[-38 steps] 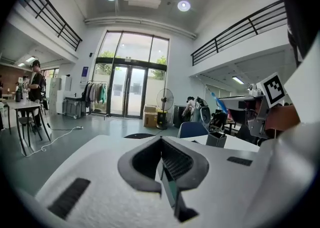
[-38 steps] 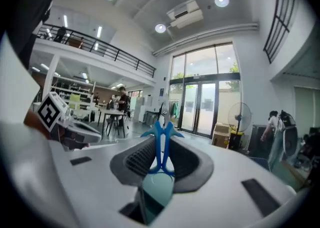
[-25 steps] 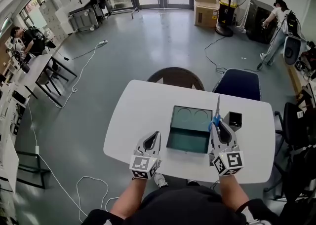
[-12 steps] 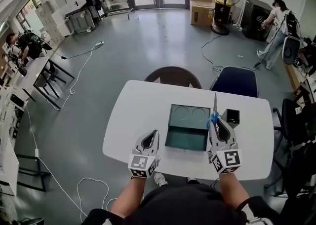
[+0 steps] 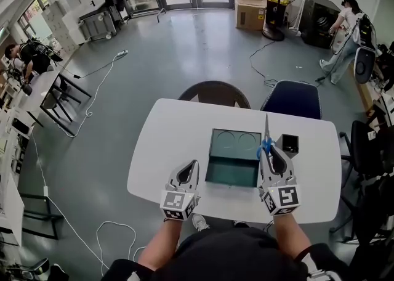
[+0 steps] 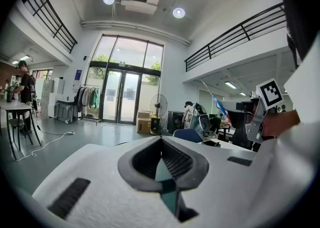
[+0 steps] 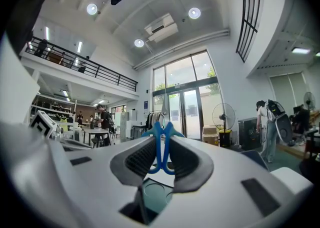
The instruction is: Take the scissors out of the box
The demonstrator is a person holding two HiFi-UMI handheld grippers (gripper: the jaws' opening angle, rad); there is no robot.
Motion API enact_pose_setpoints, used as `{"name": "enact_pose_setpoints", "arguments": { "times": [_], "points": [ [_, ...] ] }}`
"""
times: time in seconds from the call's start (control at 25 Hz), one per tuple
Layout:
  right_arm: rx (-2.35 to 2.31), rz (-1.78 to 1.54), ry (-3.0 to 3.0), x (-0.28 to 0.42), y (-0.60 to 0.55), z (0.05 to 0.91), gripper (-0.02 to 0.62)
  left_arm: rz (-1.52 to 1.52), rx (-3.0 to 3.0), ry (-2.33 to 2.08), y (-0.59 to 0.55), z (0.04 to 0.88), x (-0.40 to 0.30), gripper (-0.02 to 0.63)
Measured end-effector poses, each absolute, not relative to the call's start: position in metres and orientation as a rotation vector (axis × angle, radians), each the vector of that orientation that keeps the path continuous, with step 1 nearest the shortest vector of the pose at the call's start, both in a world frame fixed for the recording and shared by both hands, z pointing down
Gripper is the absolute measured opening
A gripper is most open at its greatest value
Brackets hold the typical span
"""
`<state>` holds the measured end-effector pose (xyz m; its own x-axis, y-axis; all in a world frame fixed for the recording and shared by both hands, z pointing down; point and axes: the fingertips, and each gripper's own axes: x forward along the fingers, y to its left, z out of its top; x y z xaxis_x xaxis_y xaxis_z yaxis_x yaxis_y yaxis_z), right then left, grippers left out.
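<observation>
scissors (image 5: 266,141) beside box (image 5: 212,150): we are pinching the handles in right gripper (image 5: 269,151), blades up for clearance; left gripper (image 5: 192,167) closed, empty.

In the head view the right tool (image 5: 271,155) covers the lower loops of the scissors (image 5: 266,132). The bottom edge cuts off the person's forearms (image 5: 161,244), which also hide part of the bench's (image 5: 178,132) near rim. The small black container (image 5: 289,145) is too dark inside to read. In the left gripper view the left tool (image 6: 161,142) hides nearly all of the box (image 6: 166,179), leaving a teal sliver at lower centre. In the right gripper view the scissors' blades fade into the bright doors at centre.
</observation>
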<state>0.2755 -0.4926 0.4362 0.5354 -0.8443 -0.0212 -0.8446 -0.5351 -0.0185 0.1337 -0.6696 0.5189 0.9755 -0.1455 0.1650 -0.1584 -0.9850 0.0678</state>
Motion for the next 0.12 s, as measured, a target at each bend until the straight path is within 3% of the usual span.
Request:
{"name": "enact_pose_setpoints", "arguments": {
  "times": [0.12],
  "points": [
    [-2.737, 0.023, 1.509, 0.278, -0.4964, 0.4348, 0.092, 0.245, 3.041, -0.233, -0.6729, 0.5182, 0.1373, 0.011]
  ]
}}
